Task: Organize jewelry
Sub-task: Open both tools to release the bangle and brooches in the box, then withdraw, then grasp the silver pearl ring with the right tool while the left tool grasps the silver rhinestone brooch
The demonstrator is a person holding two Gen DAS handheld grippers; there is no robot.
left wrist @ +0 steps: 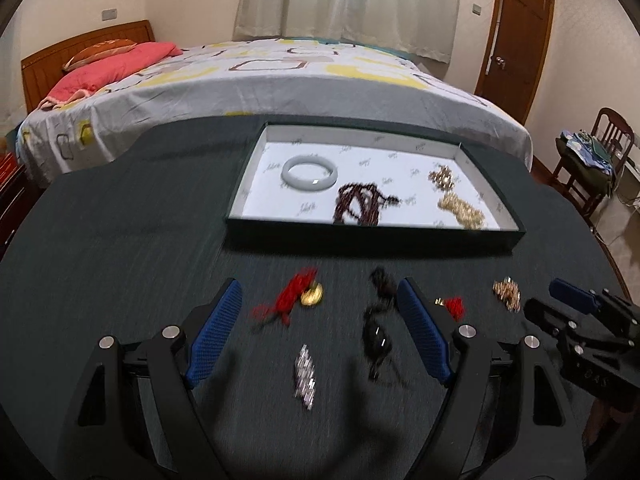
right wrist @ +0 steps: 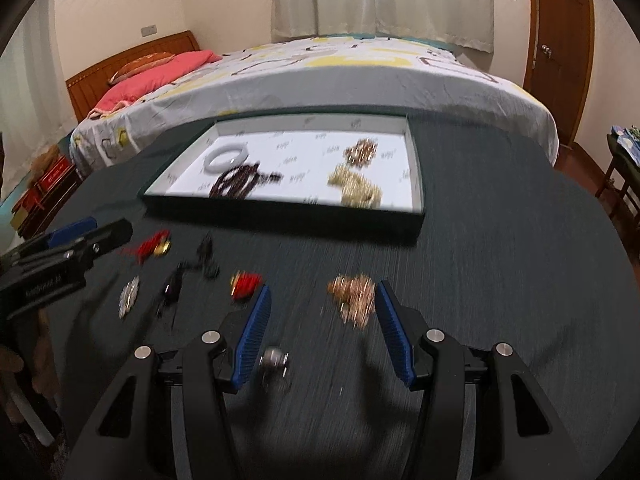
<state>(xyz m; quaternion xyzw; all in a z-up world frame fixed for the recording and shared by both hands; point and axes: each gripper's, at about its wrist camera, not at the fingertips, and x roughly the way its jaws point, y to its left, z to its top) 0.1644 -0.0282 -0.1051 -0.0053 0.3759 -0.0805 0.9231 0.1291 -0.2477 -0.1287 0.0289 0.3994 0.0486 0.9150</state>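
A shallow tray (left wrist: 516, 220) (right wrist: 418, 184) on the dark table holds a pale bangle (left wrist: 310, 173) (right wrist: 226, 159), dark red beads (left wrist: 362, 204) (right wrist: 236, 184) and gold chains (left wrist: 460, 206) (right wrist: 358, 190). In front of it lie a red tassel with a gold coin (left wrist: 296, 298) (right wrist: 154, 249), a black piece (left wrist: 378, 332) (right wrist: 206, 260), a silver brooch (left wrist: 305, 376) (right wrist: 129, 296), a small red tassel (left wrist: 452, 306) (right wrist: 245, 284), a gold chain (left wrist: 507, 293) (right wrist: 354, 295) and a silver ring (right wrist: 274, 360). My left gripper (left wrist: 320, 300) is open above the table. My right gripper (right wrist: 320, 300) is open, near the gold chain.
A bed (left wrist: 280, 88) with a patterned sheet stands right behind the table. A wooden door (left wrist: 516, 36) and a chair (left wrist: 592, 160) with clothes are at the right. Red boxes (right wrist: 48, 188) sit on the floor at the left.
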